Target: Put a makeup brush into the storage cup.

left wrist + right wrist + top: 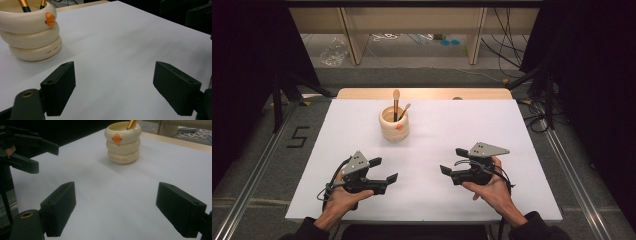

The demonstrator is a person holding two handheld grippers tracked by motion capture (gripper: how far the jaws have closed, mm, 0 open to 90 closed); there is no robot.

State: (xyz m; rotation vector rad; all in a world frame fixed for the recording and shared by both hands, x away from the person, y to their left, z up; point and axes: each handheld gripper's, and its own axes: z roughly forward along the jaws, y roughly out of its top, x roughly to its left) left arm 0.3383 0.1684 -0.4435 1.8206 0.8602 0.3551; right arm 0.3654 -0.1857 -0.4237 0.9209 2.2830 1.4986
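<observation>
The cream ringed holder [394, 124] stands upper centre of the high view with two brushes [396, 103] upright in it, well apart from both grippers, and a careless pull on a brush handle could tip it. The left gripper [382, 170] and right gripper [453, 161] are both spread wide and empty. The white table [472, 125] leaves plenty of bare room, its near edge just below the hands.

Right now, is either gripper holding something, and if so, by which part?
Nothing is held. The left gripper and the right gripper both stand open over the bare table, apart from the cream holder with its brushes.
</observation>
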